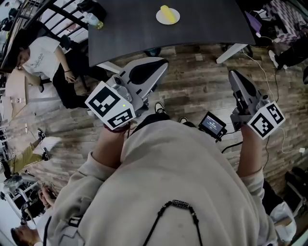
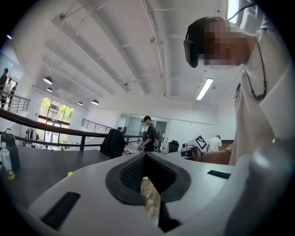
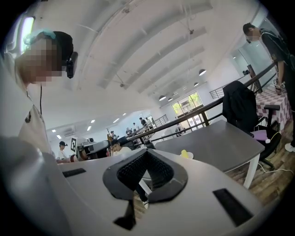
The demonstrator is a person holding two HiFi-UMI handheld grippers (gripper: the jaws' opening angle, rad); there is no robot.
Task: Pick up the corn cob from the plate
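Note:
A yellow corn cob (image 1: 166,13) lies on a small white plate (image 1: 175,20) on the dark table (image 1: 202,24) at the top of the head view. Both grippers hang over the wooden floor, short of the table's near edge. My left gripper (image 1: 161,62) is shut with nothing in it, and my right gripper (image 1: 232,73) is shut and empty too. In the right gripper view the corn cob (image 3: 184,153) and its plate (image 3: 189,156) show small beyond the closed tips of my right gripper (image 3: 146,152). The left gripper view shows my left gripper (image 2: 145,155) shut, with the tabletop (image 2: 41,166) at its left.
A clear bottle (image 1: 92,20) stands on the table's left end. A person in a white shirt (image 1: 45,57) sits to the left. The table's white legs (image 1: 231,53), a small screen device (image 1: 212,124) and cables are on the floor. A chair draped with a black jacket (image 3: 239,108) stands behind the table.

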